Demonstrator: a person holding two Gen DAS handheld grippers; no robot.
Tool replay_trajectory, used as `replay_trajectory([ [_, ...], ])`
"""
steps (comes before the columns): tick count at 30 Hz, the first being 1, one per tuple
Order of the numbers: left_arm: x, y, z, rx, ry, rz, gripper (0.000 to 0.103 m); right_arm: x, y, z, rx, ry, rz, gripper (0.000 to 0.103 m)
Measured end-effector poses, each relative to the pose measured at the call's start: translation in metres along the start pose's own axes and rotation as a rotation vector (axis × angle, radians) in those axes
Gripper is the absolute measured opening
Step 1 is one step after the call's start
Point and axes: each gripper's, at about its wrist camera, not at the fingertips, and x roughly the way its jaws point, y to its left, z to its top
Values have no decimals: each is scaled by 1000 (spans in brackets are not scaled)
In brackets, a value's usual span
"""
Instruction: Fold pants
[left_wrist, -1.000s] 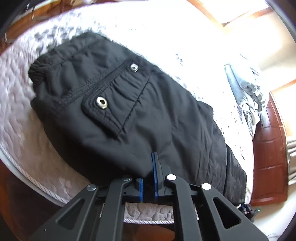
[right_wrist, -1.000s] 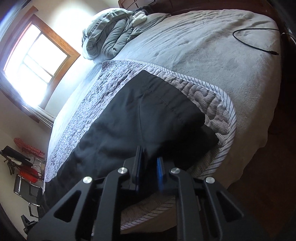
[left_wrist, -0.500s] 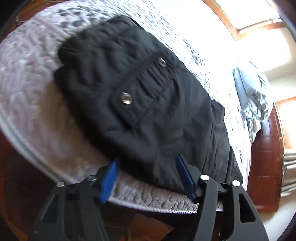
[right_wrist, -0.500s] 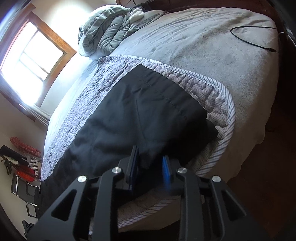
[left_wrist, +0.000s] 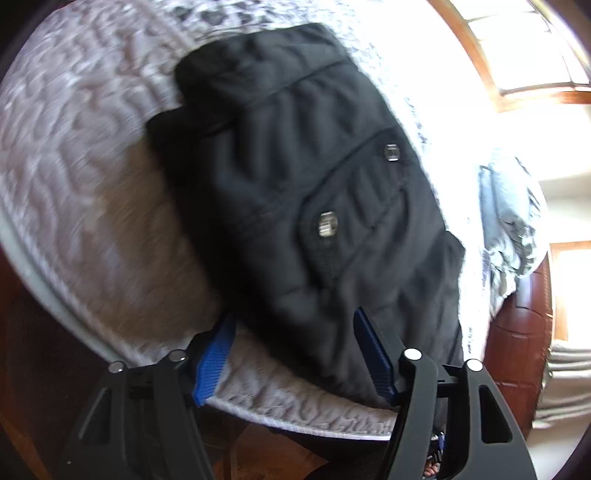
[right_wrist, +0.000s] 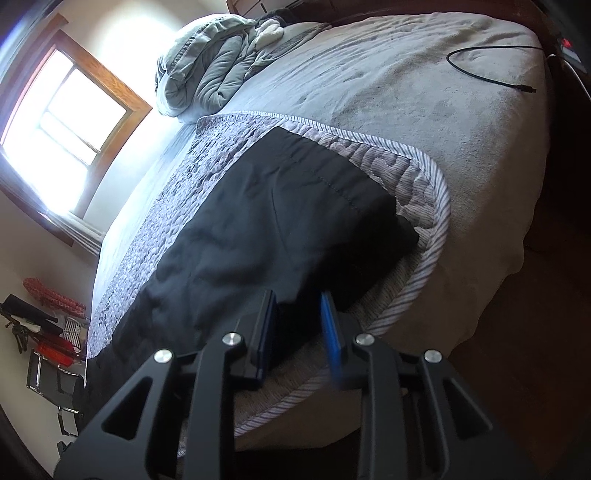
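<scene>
Nearest to us, the left tongs (left_wrist: 291, 317) stand wide apart at six o'clock of the left wrist view. A second ago they were pinched shut on the lower edge of the pants (left_wrist: 295, 184); now the cloth lies loose between the blue pads (left_wrist: 212, 362), which do not press it. In the right wrist view the right tongs (right_wrist: 297, 295) have parted too, though less. A fold of black fabric sits in the gap, and we judge that it is let go rather than gripped. The pants (right_wrist: 277, 221) lie flat on the quilt (right_wrist: 417, 177) at the foot of the bed. In the left view their waistband points toward eleven o'clock and a pocket flap with a metal snap (left_wrist: 327, 223) sits near the centre. In the right view the hemmed leg ends reach toward one o'clock. The garment looks doubled, one leg stacked on the other, so we take this double release to mean that the lengthwise fold is laid down. What seems left is a crosswise fold, bringing hems toward waist, for which both tongs need a fresh hold on an end. Farther off, the grey blanket (right_wrist: 406, 92) covers the bed, with a black cable (right_wrist: 480, 70) at two o'clock. A bundled comforter (right_wrist: 207, 74) lies at eleven, and a bright window (right_wrist: 62, 110) at ten.
</scene>
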Motion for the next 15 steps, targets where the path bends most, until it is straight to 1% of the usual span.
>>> replay_trajectory([
  [1,1,-2,2,5,1,-3,64,-1,-1,-1,1,0,1,25],
  [5,3,3,5,-32,8,-16,64,-4,0,-3,3,-6,12,25],
  [6,2,4,5,-35,1,-26,62,-5,1,-3,3,-8,14,25],
  [7,2,7,6,-33,-5,-29,54,-6,1,-3,4,-8,19,25],
  [10,-2,18,7,-47,-16,-39,37,-7,-1,-5,12,-4,33,26],
  [11,-2,21,7,-58,-21,-46,35,-7,-3,-5,20,-4,39,26],
  [13,-2,22,7,-57,-29,-48,27,-7,-6,-8,41,0,56,33],
  [15,-5,19,8,-48,-38,-43,23,-8,-9,-11,66,2,75,34],
])
